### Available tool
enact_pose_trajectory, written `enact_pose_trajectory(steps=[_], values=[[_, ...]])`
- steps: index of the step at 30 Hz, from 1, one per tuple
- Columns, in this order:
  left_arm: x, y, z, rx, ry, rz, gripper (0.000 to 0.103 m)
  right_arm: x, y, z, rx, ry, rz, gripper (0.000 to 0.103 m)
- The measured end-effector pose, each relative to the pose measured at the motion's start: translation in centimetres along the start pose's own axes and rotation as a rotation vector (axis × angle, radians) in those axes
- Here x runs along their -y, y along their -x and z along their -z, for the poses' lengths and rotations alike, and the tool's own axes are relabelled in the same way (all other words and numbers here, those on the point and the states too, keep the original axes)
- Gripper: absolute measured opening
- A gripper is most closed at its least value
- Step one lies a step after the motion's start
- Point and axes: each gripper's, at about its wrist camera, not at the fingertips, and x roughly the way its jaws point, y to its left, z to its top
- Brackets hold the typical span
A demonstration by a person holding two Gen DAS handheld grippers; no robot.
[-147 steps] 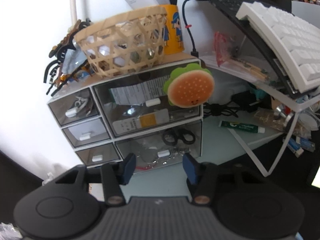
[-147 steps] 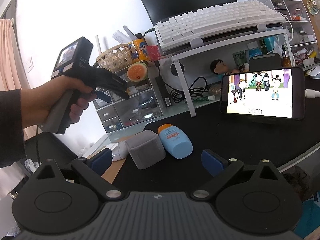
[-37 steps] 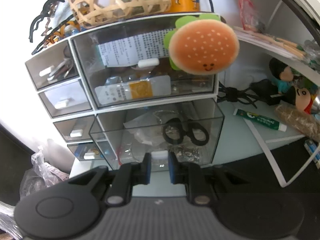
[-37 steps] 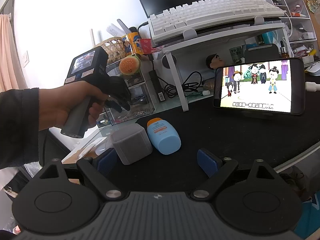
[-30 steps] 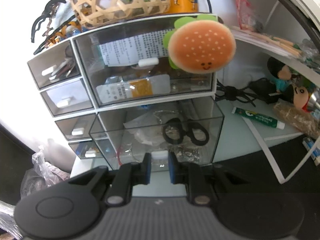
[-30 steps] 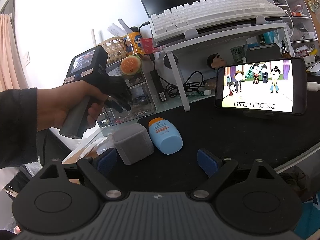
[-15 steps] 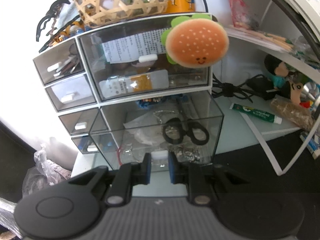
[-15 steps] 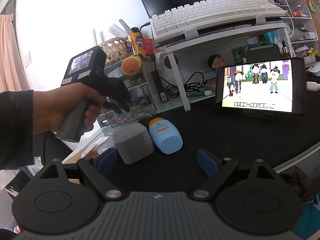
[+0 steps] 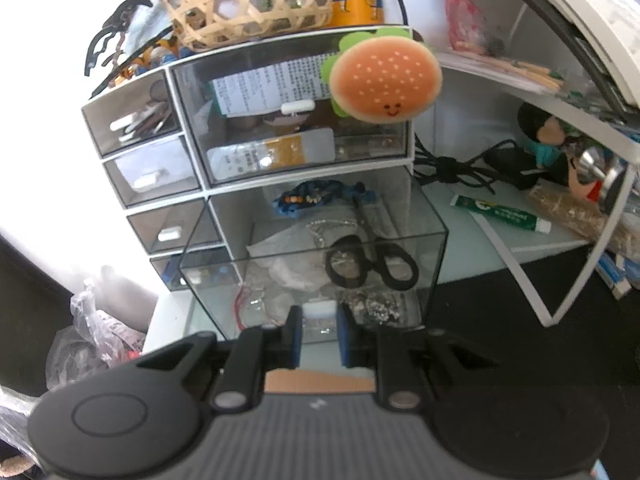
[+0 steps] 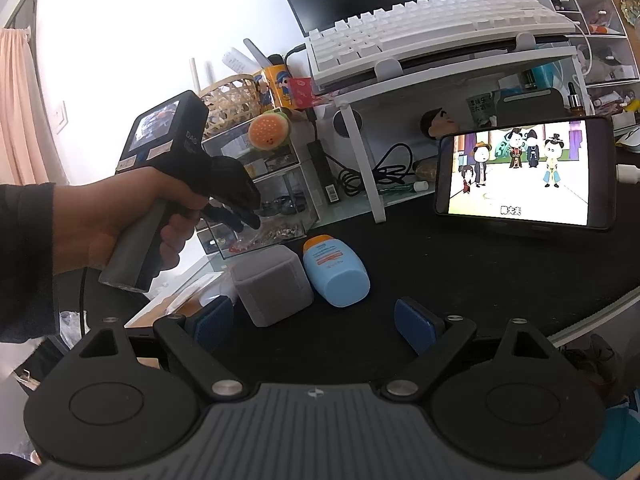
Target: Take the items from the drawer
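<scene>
Pinching the white handle (image 9: 319, 309), left tool (image 9: 319, 334) has drawn the clear drawer (image 9: 316, 264) further out, scissors (image 9: 370, 264) exposed at 12 o'clock; right tool (image 10: 314, 322) spread.

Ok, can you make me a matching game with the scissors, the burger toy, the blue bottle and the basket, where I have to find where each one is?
Things:
1. black scissors
2. burger toy
3. blue bottle
4. woven basket

Places:
A. on top of the drawer unit
B. lying on the dark desk beside a grey box
C. inside the pulled-out clear drawer
D. stuck on the front of the big upper drawer

Pairs: 1-C, 2-D, 3-B, 4-A
</scene>
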Motion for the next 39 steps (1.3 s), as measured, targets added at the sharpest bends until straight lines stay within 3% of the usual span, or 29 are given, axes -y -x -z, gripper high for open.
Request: enact_pose_trajectory(steps=[39], values=[[-0.9, 3.5, 2.9, 0.004, 0.021, 0.042, 0.019, -0.6, 1.1, 0.1, 0.011, 0.009, -0.042, 0.091]])
